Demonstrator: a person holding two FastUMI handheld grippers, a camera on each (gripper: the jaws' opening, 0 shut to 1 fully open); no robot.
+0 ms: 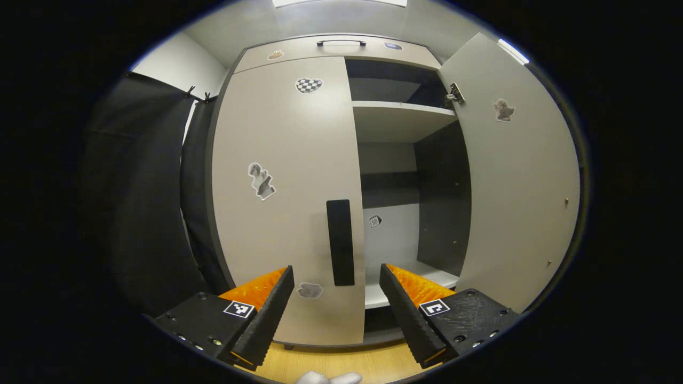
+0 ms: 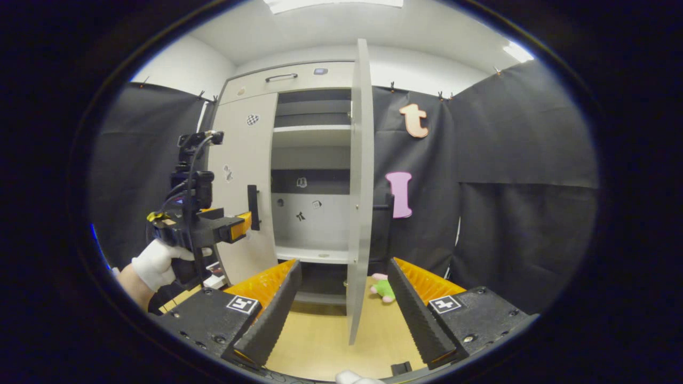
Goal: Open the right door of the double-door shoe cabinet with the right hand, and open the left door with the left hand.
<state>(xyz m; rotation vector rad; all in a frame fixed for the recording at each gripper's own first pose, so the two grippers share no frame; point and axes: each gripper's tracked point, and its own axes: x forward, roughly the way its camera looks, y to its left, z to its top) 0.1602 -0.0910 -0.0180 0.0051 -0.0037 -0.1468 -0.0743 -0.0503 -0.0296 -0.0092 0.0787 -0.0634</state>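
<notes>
Step in hand, as judged: right door done, left door [image 1: 288, 197] next.

Left door is closed, flush with the cabinet [image 1: 341, 49] front. Its handle [image 1: 340, 242], a dark vertical bar, sits low on the door, just inside the edge that meets the open half. The left gripper [image 1: 337, 298] is spread wide and empty, with the handle centred above the gap between its fingers. In the right gripper view the left gripper [image 2: 243, 224] is held by a gloved hand [image 2: 157, 264] with its tip close to the handle [image 2: 253, 207]; contact cannot be told at this size.

Middle: the open half shows the shelves [image 1: 400, 120] and nothing stored on them.

Right door [image 2: 360, 186] stands swung out, seen edge-on in the right gripper view. The right gripper [image 2: 344, 304] is wide and empty, with the door's lower edge between its fingers but untouched. A small plush toy [image 2: 383, 288] lies on the floor [image 2: 320, 341] behind it.

To do the step well:
- advance straight so both fingers straddle the bar at mid-height, then close firmly;
- pull in an arc about the hinges on the door's left edge, not straight back;
- keep the right gripper away from the swing.
</notes>
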